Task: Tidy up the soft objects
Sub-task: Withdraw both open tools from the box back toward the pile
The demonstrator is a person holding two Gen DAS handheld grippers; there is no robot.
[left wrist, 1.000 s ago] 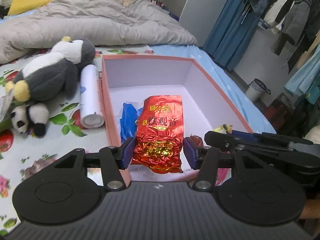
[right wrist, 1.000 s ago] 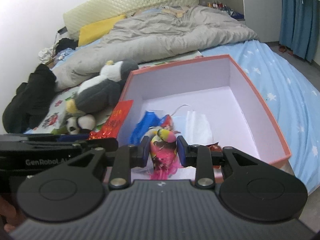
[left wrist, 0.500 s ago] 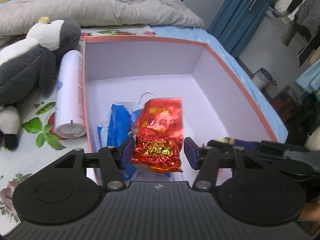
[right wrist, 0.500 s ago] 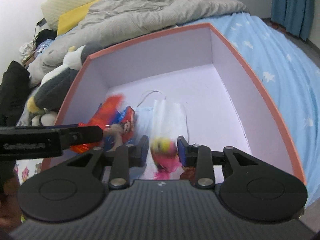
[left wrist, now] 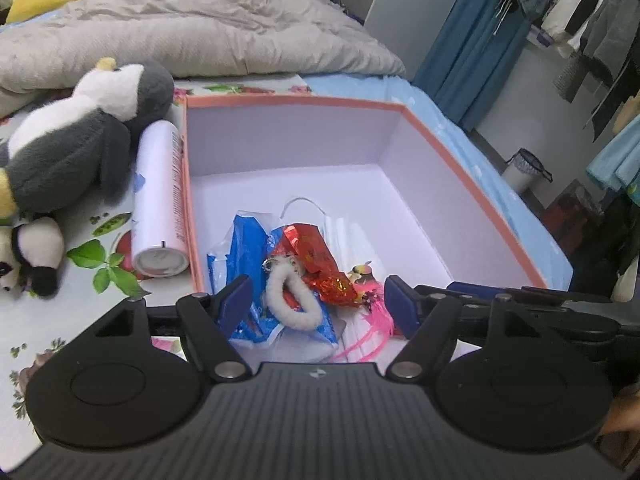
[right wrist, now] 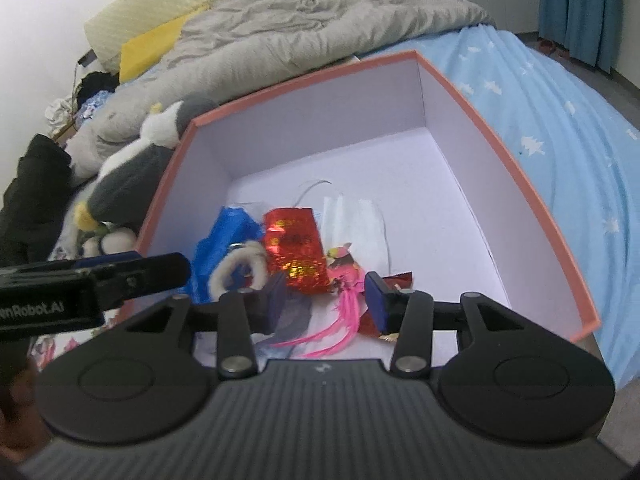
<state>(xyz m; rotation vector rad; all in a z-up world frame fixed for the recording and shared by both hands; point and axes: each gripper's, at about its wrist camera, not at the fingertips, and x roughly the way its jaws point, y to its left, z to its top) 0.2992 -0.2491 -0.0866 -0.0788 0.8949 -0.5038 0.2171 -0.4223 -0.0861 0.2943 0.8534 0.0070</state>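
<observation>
A pink-rimmed box [left wrist: 460, 168] [right wrist: 532, 200] with a pale lilac inside lies on the bed. In its near corner lie a red foil tea packet [left wrist: 316, 258] [right wrist: 294, 248], a blue plastic bag [left wrist: 244, 248] [right wrist: 224, 236], a white fluffy ring [left wrist: 290, 300] [right wrist: 240, 264], a white face mask [left wrist: 352, 240] [right wrist: 356, 220] and a pink feathered toy [left wrist: 372, 308] [right wrist: 346, 280]. My left gripper [left wrist: 318, 304] hangs over that pile, its jaws opening, gripping nothing. My right gripper [right wrist: 326, 296] is also opening; the pink toy lies loose between its fingers.
A grey and white penguin plush [left wrist: 76, 136] [right wrist: 132, 176] and a small panda plush [left wrist: 28, 252] lie left of the box. A white spray can [left wrist: 160, 196] rests against the box's left wall. A grey duvet [left wrist: 192, 32] fills the far bed; blue curtains [left wrist: 472, 32] hang at right.
The red tea packet has left my left gripper and lies in the box. The pink toy has dropped out of my right gripper. Both grippers' jaws stand wider and both sit lower over the box.
</observation>
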